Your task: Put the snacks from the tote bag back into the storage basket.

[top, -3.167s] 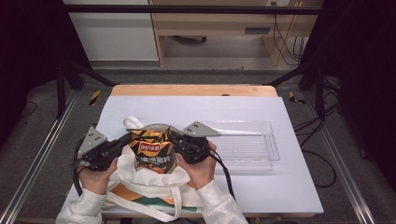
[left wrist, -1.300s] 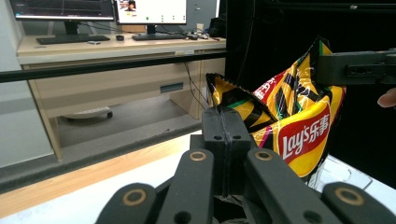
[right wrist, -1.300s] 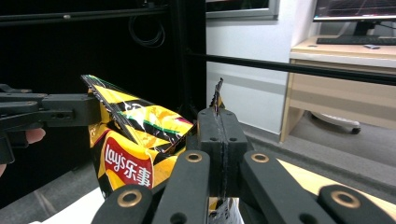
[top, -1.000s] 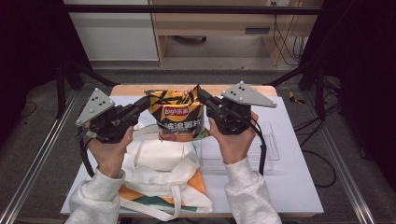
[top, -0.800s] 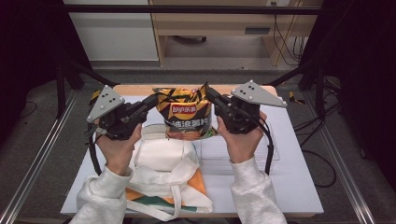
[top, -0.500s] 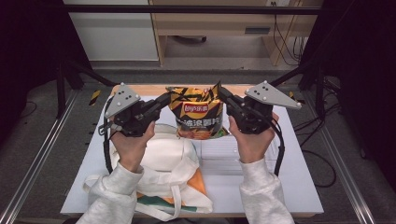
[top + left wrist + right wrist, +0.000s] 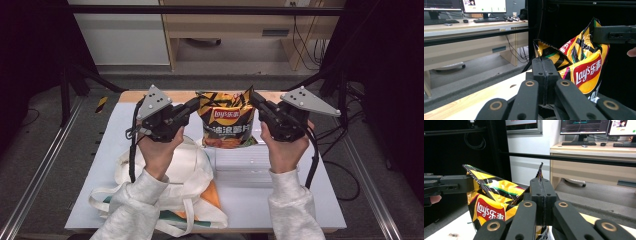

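I hold the yellow-black foil crisp bag (image 7: 227,120) aloft: left gripper (image 7: 194,103) and right gripper (image 7: 254,98) each pinch a top corner, above the white table (image 7: 310,200).

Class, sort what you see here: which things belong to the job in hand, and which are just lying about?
In the job:
- chip bag, held up by its top corners
- left gripper, shut on it
- right gripper, shut on it

Lying about:
- tote bag
- clear tray
- white table

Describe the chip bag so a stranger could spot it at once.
Start at the white table. Above its far half, between the left gripper and right gripper, hangs the chip bag, pinched by its top corners. It alone is glossy yellow-and-black with a red logo.
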